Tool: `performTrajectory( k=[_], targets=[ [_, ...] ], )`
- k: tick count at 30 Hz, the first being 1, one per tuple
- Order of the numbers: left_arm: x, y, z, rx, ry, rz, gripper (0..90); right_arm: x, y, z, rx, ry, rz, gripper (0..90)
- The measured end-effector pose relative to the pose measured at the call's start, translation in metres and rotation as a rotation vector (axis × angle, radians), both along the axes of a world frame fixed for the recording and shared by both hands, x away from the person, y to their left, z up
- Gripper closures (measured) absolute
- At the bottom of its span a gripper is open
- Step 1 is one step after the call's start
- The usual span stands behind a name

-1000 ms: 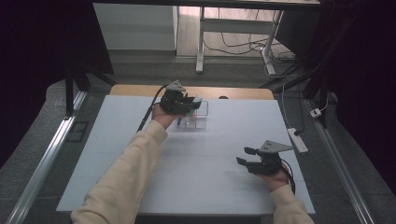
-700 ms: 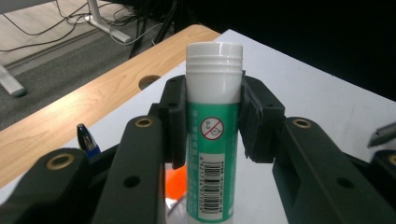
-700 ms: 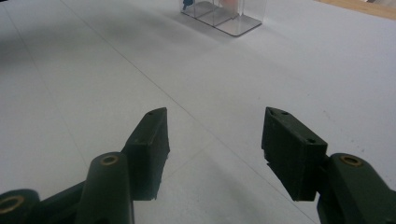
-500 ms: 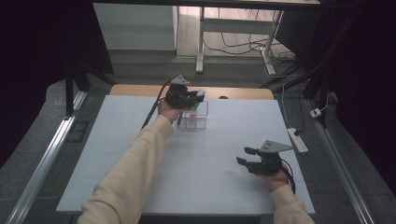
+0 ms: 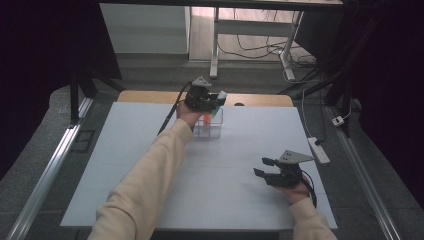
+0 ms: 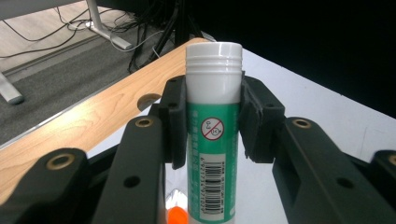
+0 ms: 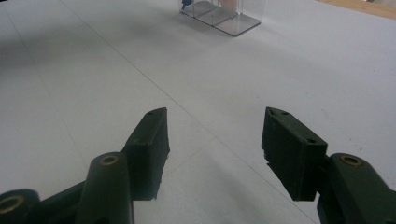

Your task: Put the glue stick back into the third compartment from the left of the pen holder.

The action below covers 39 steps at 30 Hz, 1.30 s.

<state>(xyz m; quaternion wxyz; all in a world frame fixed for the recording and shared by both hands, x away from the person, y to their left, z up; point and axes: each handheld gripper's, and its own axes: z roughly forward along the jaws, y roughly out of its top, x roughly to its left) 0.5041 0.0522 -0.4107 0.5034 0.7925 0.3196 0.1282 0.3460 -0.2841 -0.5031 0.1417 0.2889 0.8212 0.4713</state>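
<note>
My left gripper [image 6: 212,126] is shut on a green glue stick [image 6: 212,154] with a white cap, pads pressing its sides just below the cap. In the high view that left gripper [image 5: 214,98] hovers over a clear plastic organizer box [image 5: 209,127] at the table's far middle, the stick's white cap pointing right. An orange item [image 5: 205,119] sits inside the box. My right gripper [image 7: 215,140] stands open with nothing between its jaws, low over the white table; in the high view the right gripper [image 5: 261,167] is at the near right, pointing left.
The white table surface [image 5: 150,150] spreads between the hands. A wooden strip [image 5: 150,96] runs along the far edge. A power strip [image 5: 320,150] lies off the right side. Desk legs and cables [image 5: 250,45] stand on the floor beyond.
My left gripper has moved toward the table's far edge and slightly right with the glue stick, now over the box's far side. The right gripper has stayed still.
</note>
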Motion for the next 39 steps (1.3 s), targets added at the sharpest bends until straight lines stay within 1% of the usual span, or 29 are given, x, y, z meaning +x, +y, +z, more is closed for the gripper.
performTrajectory(
  k=[4, 9, 16, 21, 22, 23, 27, 28, 31, 35, 39],
  targets=[
    [0.002, -0.004, 0.0, -0.001, 0.006, -0.002, 64.3, 0.0, 0.0, 0.0, 0.001, 0.001, 0.0, 41.3],
    [0.001, -0.007, 0.0, 0.01, 0.002, -0.014, 64.4, 0.0, -0.001, 0.0, 0.002, 0.003, 0.0, 41.4],
    [0.006, -0.008, -0.001, 0.012, 0.0, 0.001, 64.4, 0.0, -0.001, 0.0, -0.002, 0.0, 0.001, 41.3],
    [0.013, -0.012, -0.004, 0.006, 0.005, 0.01, 64.3, 0.0, -0.001, 0.001, 0.003, 0.003, 0.0, 41.3],
    [0.014, -0.013, -0.005, 0.007, 0.006, 0.01, 64.3, 0.0, -0.001, 0.001, -0.002, 0.002, -0.002, 41.3],
    [0.015, -0.014, -0.006, 0.01, 0.006, 0.011, 64.3, 0.0, -0.002, 0.0, 0.006, 0.002, 0.0, 41.3],
    [0.017, -0.016, -0.01, 0.021, 0.013, 0.015, 63.7, 0.0, -0.002, 0.0, -0.002, 0.001, -0.002, 41.3],
    [0.017, -0.016, -0.011, 0.022, 0.008, 0.021, 62.8, 0.0, -0.002, 0.0, 0.002, 0.001, -0.002, 41.3],
    [0.016, -0.016, -0.009, 0.038, -0.001, 0.044, 46.0, 0.0, -0.003, 0.0, 0.002, 0.003, -0.003, 41.3],
    [0.012, -0.013, -0.004, 0.047, -0.001, 0.038, 40.6, 0.0, -0.002, 0.0, 0.002, 0.004, 0.002, 41.3],
    [0.006, -0.008, -0.002, 0.049, 0.007, 0.018, 40.5, 0.0, -0.002, 0.0, -0.001, 0.004, 0.004, 41.4]
  ],
)
